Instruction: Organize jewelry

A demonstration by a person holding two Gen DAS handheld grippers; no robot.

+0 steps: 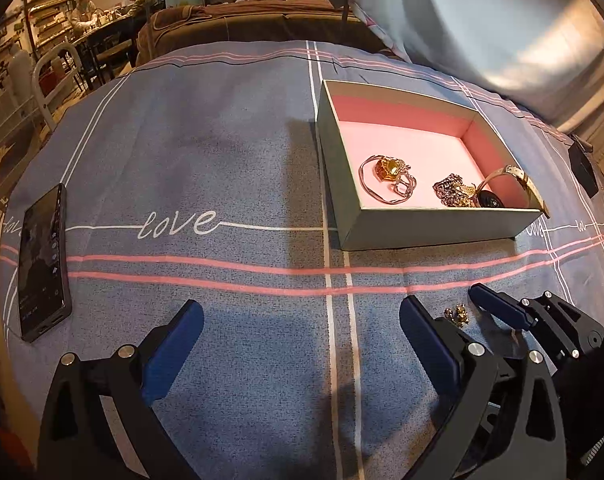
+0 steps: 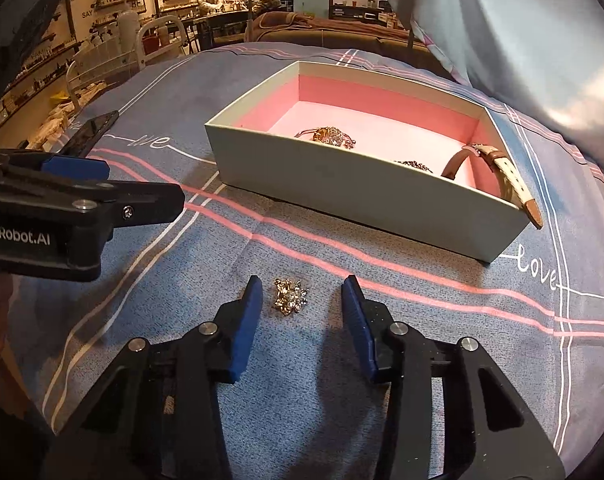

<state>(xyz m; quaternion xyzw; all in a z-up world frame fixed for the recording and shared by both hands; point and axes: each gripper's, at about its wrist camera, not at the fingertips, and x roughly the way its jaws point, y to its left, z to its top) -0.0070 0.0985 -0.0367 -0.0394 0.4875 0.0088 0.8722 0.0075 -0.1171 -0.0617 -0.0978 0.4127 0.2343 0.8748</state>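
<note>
The right gripper [image 2: 298, 304] has its jaws partly apart, with the small gold brooch [image 2: 290, 296] lying on the bedspread [image 2: 222, 420] between them. Neither pad touches it: it sits nearer the left pad, with a clear gap to the right one. That offset is the likeliest trouble. If the jaws close as they stand, the left pad would meet the brooch first and could push it sideways across the cloth or tip it, giving a skewed pinch on one spiky edge. The piece is low and flat, so pads riding slightly high could also close over it, while pads pressed too low could gather the soft fabric with it.

The left gripper [image 1: 302, 320] stands wide with nothing between its jaws, just beside the right one, near enough to crowd the lift.

Farther toward the far edge of the bed, the open box [image 2: 342, 208] already holds other pieces, and a watch strap [image 2: 514, 184] overhangs its near wall, where a carried piece might catch.
</note>
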